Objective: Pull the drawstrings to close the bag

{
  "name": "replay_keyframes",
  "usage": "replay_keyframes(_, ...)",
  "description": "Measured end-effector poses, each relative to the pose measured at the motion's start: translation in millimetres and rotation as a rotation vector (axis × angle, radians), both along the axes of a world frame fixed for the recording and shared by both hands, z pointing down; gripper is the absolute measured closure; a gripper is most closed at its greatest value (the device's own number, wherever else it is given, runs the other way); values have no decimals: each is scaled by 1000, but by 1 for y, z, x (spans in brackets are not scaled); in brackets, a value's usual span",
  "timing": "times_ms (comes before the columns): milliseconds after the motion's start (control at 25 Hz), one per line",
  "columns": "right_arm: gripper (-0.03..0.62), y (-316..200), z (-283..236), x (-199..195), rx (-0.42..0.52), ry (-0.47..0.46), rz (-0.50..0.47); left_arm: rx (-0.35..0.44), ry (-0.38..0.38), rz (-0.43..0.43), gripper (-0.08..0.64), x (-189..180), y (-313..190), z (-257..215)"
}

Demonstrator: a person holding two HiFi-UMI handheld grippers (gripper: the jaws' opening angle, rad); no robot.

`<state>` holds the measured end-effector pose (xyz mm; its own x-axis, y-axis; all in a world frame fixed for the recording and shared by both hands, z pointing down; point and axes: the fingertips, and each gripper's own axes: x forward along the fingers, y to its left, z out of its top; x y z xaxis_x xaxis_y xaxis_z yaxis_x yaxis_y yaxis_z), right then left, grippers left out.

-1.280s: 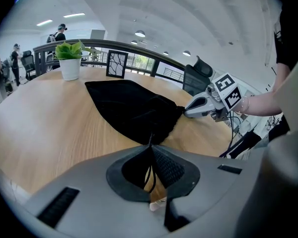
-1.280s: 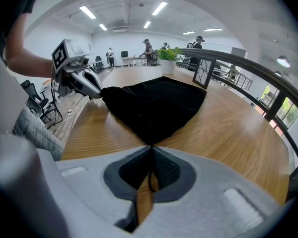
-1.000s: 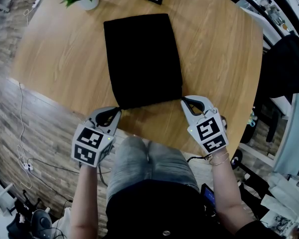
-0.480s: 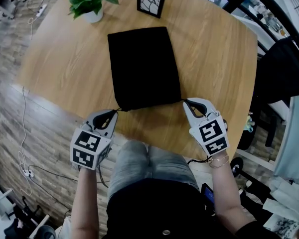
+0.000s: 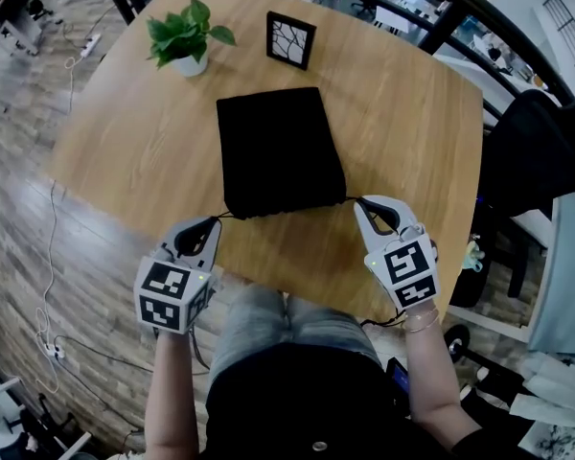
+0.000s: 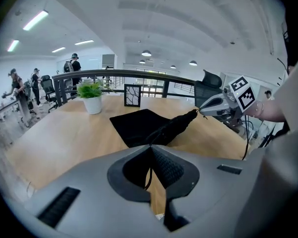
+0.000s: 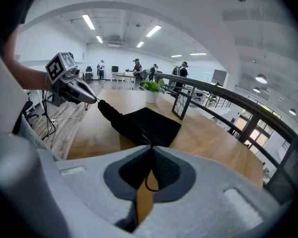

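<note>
**Both drawstrings pinched, bag mouth lifted and only partly gathered**

The black bag (image 5: 278, 151) lies on the round wooden counter (image 5: 402, 113) in the middle of the head view, with its mouth edge toward the bottom of the frame. The left claw (image 5: 214, 221) sits at the mouth's lower-left corner and the right claw (image 5: 356, 202) at its lower-right corner.

Each claw is pinched fully together on a thin black cord. In the left gripper view the left drawstring (image 6: 148, 175) runs down between the closed jaws. In the right gripper view the right drawstring (image 7: 146, 182) loops between them in the same way. Both gripper views show the mouth edge (image 6: 176, 125) bunched into a thick dark roll. It is slung between the two claw tips and raised off the counter, while the rest of the bag rests flat.

The step in hand looks like the pull itself. From the head view the mouth spans nearly the bag's full width, so the closing seems barely begun.

The next move calls for drawing the claws apart, toward the left and right edges of the frame. The grip must be firm enough that the thin cords do not slip. Nothing pins the bag down, so it may slide or lift rather than cinch.

A potted plant (image 5: 187, 41) and a framed picture (image 5: 290, 39) stand beyond the bag's far edge, out of the way.
</note>
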<state>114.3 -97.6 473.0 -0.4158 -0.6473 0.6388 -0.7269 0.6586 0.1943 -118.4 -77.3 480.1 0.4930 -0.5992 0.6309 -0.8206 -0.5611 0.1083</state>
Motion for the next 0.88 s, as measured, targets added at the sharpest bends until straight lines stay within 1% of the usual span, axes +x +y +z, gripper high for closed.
replay_keyframes(160,591,-5,-25,2,73,-31,36,55,16,-32,540,-4,-2,-19)
replay_keyframes(360,591,-16,-60,2,173,-124,93,117,59,-81,541,-12,-8,-43)
replay_keyframes(600,591,-24,-86,5,214,-228,164,187,109,-121,543,-15,-15,-73)
replay_keyframes(760,591,-27,-99,10,256,-255,189,229,127,-130,543,-16,-19,-88)
replay_keyframes(880,591,-28,-115,13,308,-286,207,271,142,-147,543,-18,-21,-100)
